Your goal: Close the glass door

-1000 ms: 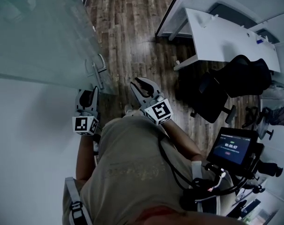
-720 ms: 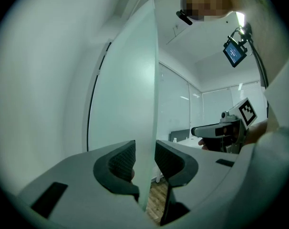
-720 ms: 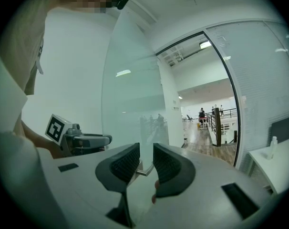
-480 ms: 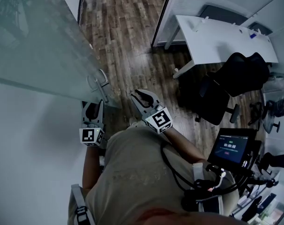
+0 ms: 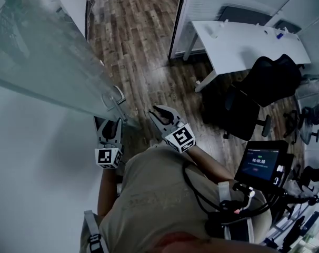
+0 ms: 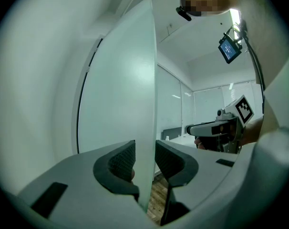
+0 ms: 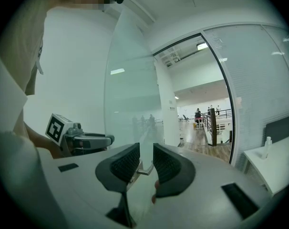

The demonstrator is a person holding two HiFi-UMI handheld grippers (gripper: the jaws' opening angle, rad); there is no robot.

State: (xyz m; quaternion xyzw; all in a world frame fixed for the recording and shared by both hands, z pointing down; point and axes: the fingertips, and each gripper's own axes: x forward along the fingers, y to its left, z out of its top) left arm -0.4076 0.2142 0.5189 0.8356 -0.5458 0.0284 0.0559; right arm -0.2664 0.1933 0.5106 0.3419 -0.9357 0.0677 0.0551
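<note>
The frosted glass door point(image 5: 54, 62) stands open at the left, and its metal handle point(image 5: 115, 100) sits near the free edge. My left gripper point(image 5: 109, 122) is just below the handle, at the door's edge. In the left gripper view the door point(image 6: 120, 94) runs edge-on between the jaws of the left gripper point(image 6: 145, 159), which straddle it with a gap showing, so the gripper is open. My right gripper point(image 5: 160, 113) hovers to the right, off the door, open and empty. In the right gripper view the handle point(image 7: 145, 169) shows beyond the jaw gap of the right gripper point(image 7: 146, 162).
A white wall point(image 5: 38, 157) runs along the left behind the door. A white desk point(image 5: 243, 41) and a black office chair point(image 5: 254, 96) stand on the wood floor at the right. A lit screen point(image 5: 259, 165) hangs at my right side. A glass partition frame point(image 5: 178, 20) lies ahead.
The whole view has drifted, so the door and both grippers sit lower and further right in the picture. The left gripper has crept slightly right, closer beneath the handle. The right gripper has kept its place.
</note>
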